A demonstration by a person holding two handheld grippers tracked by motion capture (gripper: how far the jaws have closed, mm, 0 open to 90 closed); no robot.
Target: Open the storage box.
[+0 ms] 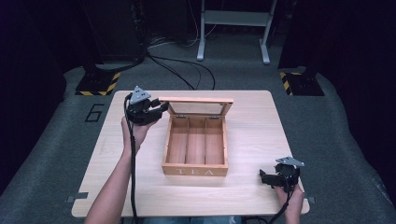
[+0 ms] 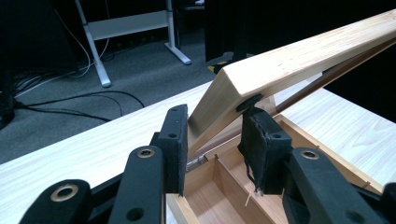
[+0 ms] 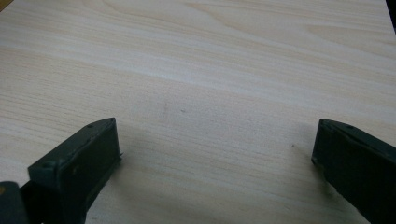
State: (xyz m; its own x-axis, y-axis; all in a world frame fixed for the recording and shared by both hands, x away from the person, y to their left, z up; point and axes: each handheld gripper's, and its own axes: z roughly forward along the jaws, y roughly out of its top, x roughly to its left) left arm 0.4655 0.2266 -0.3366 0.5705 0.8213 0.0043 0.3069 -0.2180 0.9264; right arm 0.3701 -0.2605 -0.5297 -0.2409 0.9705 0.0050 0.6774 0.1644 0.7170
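Pale table (image 1: 252, 126) (grey floor (image 1: 42, 140)); left tongs (image 2: 212, 140) grip lid (image 2: 299, 60), right tongs (image 3: 215, 158) agape.

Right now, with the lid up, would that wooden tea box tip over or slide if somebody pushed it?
The tea box looks low and wide, so it would probably slide, not tip. Its three compartments are empty, so it is likely light. The raised lid sits between the left gripper jaws; a backward push might rock it.

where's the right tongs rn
In the high view, the right tongs sit near the table's front right corner, right of the wooden tea box, open.
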